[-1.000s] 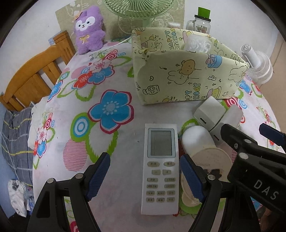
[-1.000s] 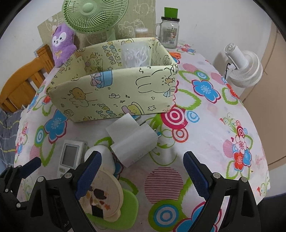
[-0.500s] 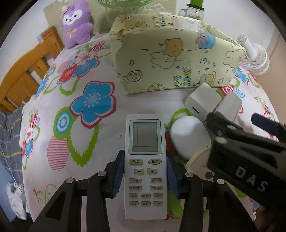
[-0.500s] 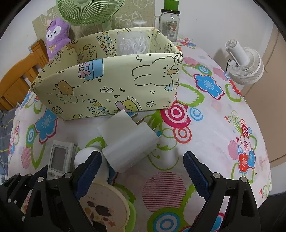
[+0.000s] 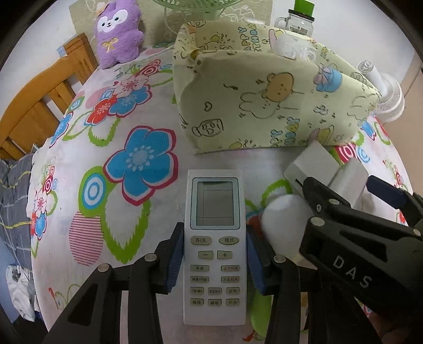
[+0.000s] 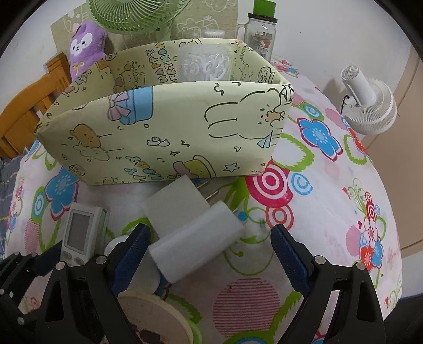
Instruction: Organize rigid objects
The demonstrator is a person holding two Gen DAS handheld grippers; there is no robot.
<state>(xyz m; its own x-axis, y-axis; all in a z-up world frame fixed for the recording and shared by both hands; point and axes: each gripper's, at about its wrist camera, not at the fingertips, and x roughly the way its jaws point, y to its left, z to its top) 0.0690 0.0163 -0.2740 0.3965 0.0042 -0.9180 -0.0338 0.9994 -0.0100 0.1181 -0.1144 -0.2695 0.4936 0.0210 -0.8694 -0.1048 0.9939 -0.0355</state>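
Note:
My left gripper [image 5: 214, 258] is shut on a white remote control [image 5: 214, 246], its blue pads pressed to both long sides; the remote also shows in the right wrist view [image 6: 79, 232]. My right gripper [image 6: 208, 258] is open around a white charger block [image 6: 195, 232] on the flowered tablecloth, and appears at the right of the left wrist view [image 5: 357, 219]. A second white block [image 6: 174, 202] lies against the first. A yellow cartoon-print storage box [image 6: 164, 137] stands just behind them, holding a clear container [image 6: 203, 66]. The box also shows in the left wrist view [image 5: 264, 105].
A white rounded object [image 5: 285, 217] and a round wooden lid [image 6: 156, 317] on a green disc lie between the grippers. A purple plush [image 5: 119, 31], green fan [image 6: 137, 16], glass jar [image 6: 260, 31] and small white fan [image 6: 370, 105] stand around. A wooden chair [image 5: 31, 105] is at left.
My left gripper moved forward and closed on the remote. My right gripper advanced until the white block lies between its open fingers.

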